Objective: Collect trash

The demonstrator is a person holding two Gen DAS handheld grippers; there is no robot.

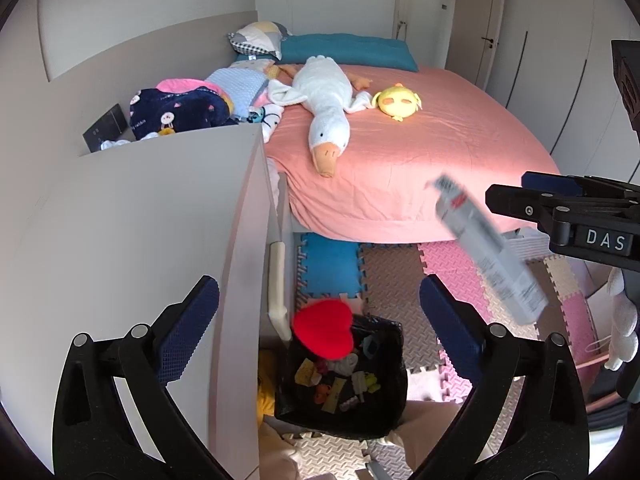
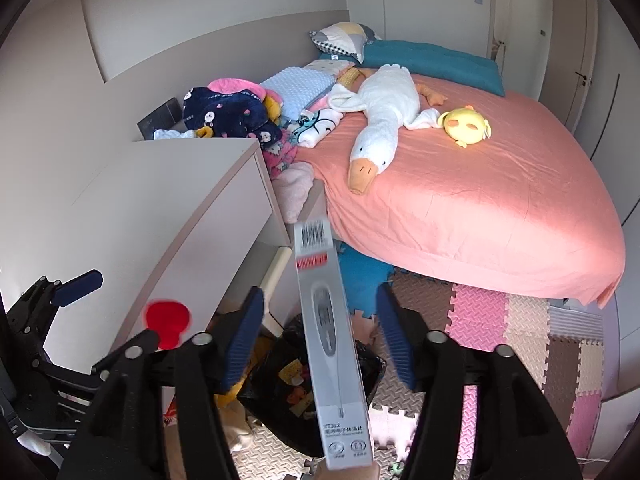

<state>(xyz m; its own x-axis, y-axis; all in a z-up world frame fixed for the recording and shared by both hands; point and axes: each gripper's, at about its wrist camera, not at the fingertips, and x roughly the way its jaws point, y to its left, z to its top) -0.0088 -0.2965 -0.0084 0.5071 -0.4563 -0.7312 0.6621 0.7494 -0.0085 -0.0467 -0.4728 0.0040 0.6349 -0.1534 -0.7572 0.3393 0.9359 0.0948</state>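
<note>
A black trash bag [image 1: 384,412] stands open on the floor mats, with several small scraps inside; it also shows in the right wrist view [image 2: 276,412]. A red heart-shaped item [image 1: 324,332] is in the air just above the bag's rim, blurred, also seen in the right wrist view [image 2: 167,320]. My left gripper [image 1: 320,332] is open and empty above the bag. A grey thermometer box [image 2: 330,344] is between the open fingers of my right gripper [image 2: 320,336], touching neither; it appears blurred in the left wrist view [image 1: 490,248], below the right gripper [image 1: 516,196].
A white cabinet [image 1: 160,216] stands left of the bag. A bed with a pink sheet [image 1: 420,152] holds a white goose plush [image 1: 326,108], a yellow chick plush [image 1: 398,100] and piled clothes [image 1: 180,110]. Coloured foam mats [image 1: 400,276] cover the floor.
</note>
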